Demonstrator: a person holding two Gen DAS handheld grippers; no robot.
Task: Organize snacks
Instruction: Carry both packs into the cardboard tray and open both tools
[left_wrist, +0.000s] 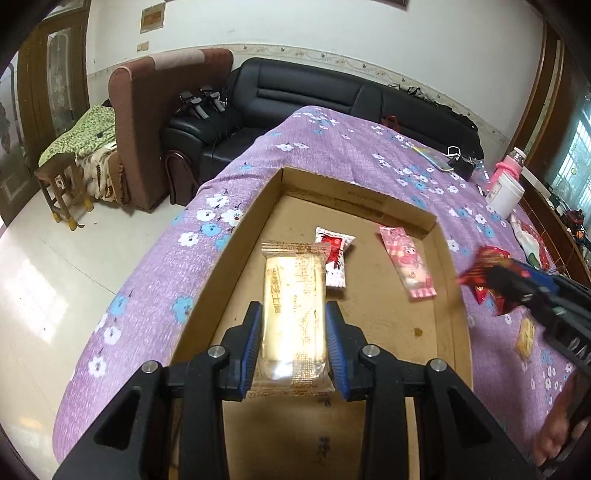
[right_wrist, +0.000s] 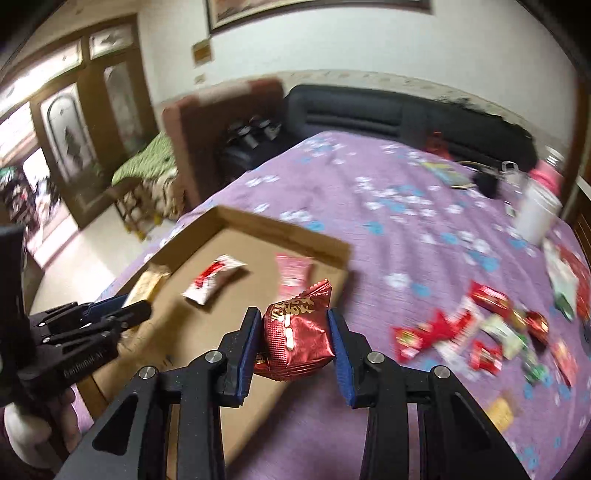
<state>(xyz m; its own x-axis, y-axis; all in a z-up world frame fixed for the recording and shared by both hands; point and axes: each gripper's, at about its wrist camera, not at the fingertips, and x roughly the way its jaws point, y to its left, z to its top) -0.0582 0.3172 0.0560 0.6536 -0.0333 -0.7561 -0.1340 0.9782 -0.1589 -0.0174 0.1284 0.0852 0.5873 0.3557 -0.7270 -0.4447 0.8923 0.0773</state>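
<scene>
Both claws are gripping wrapped snacks at the cardboard tray (left_wrist: 448, 295) on the purple flowered cloth (left_wrist: 332, 147).

The left gripper (left_wrist: 294, 336) is pinching a pale yellow bar in a clear wrapper (left_wrist: 293, 314) between its blue pads, holding it over the tray's floor; just beyond its tips a red-and-white packet (left_wrist: 334, 260) is lying flat, and ahead to the right a pink packet (left_wrist: 408, 264) is lying near the tray's right wall. The right gripper (right_wrist: 291, 343) is clamping a shiny red foil packet (right_wrist: 297, 341) over the tray's right edge (this view is blurred). To the right of it, a loose heap of red, white and green snacks (right_wrist: 491, 332) is lying on the cloth, well outside the tray.
</scene>
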